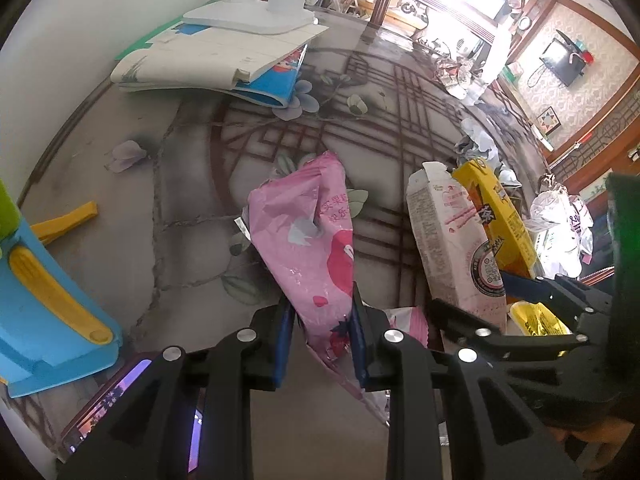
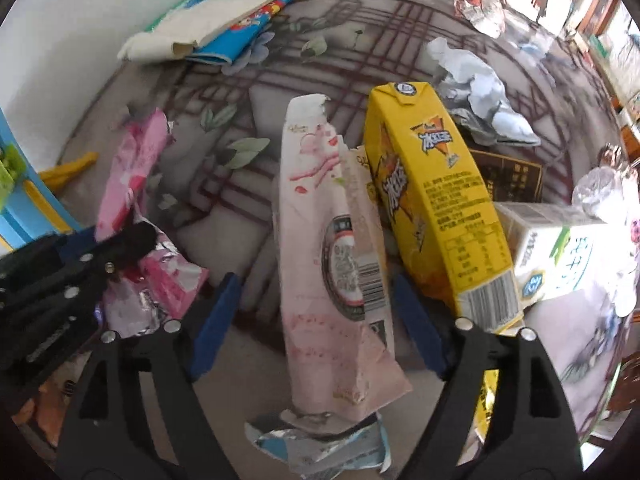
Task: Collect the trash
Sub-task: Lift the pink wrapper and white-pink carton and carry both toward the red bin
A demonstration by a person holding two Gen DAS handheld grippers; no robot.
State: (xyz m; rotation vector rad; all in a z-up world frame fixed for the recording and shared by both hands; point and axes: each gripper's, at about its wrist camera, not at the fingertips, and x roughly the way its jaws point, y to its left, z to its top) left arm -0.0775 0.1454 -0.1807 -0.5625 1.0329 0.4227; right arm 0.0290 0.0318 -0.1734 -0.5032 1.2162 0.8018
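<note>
My left gripper (image 1: pixel 320 312) is shut on a pink snack wrapper (image 1: pixel 308 232) and holds it upright over the table; it also shows at the left of the right wrist view (image 2: pixel 132 176). My right gripper (image 2: pixel 316 312) is open, its blue pads either side of a pale pink flattened carton (image 2: pixel 328 264), which also shows in the left wrist view (image 1: pixel 448 240). A yellow drink carton (image 2: pixel 436 216) stands just right of it. A white-green milk carton (image 2: pixel 560 252) lies further right. Crumpled blue-grey paper (image 2: pixel 476 92) lies behind.
A stack of books and papers (image 1: pixel 224 56) lies at the back left by the wall. A blue and yellow plastic toy (image 1: pixel 44 292) stands at the left. A phone (image 1: pixel 120 396) lies near the front edge. Crumpled foil (image 2: pixel 480 4) and a plastic bag (image 1: pixel 560 220) lie at the right.
</note>
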